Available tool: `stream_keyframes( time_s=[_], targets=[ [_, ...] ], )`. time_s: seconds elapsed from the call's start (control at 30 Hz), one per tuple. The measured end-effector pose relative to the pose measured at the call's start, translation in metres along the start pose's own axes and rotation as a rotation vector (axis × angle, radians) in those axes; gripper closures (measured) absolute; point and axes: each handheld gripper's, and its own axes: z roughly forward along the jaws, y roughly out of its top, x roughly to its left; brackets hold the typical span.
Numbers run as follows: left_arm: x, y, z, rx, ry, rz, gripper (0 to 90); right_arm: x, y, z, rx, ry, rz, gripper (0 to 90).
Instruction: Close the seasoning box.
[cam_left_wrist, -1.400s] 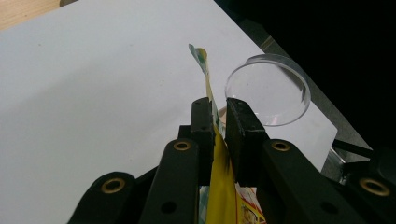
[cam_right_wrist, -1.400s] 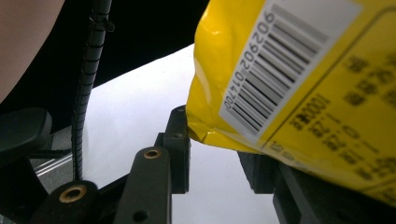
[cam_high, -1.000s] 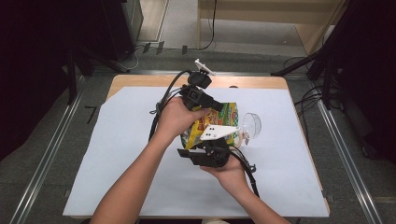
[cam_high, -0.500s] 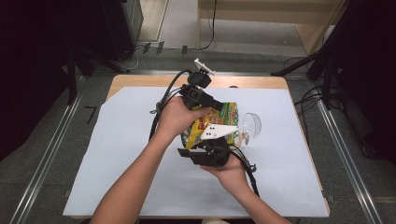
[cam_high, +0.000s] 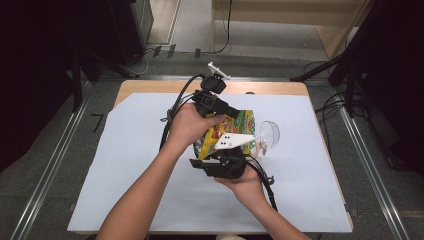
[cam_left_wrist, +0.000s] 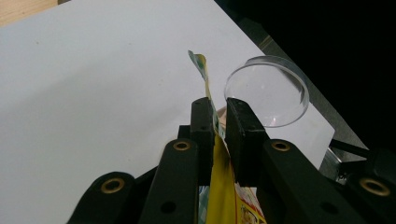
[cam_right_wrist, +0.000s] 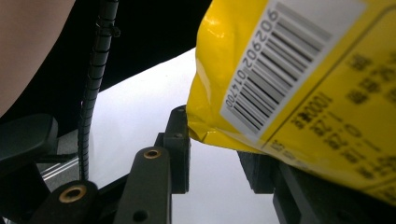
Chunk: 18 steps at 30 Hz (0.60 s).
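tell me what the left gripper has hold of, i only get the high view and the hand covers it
Observer: The left gripper is pinching the thin top edge of the yellow snack bag.
Operator: is the clear dish under the bag
Observer: No, the clear dish sits on the white sheet just beyond the gripper, empty.
Operator: and the right gripper
Observer: The right gripper meets the bag's lower corner; a barcode faces its camera. Whether it clamps the bag, I cannot tell.

Left tool (cam_left_wrist: 218, 122) pinches the yellow packet (cam_left_wrist: 219, 186) beside a clear bowl (cam_left_wrist: 267, 91).
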Motion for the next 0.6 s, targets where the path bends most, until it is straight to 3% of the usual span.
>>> stream_keyframes(
  time_s=[0.6],
  targets=[
    [-0.0005,0.0003,-0.0002,0.001,0.001,0.001,81.9,-0.0003,0.0006,-0.0007,0.009,0.0,0.003,67.6]
  ],
)
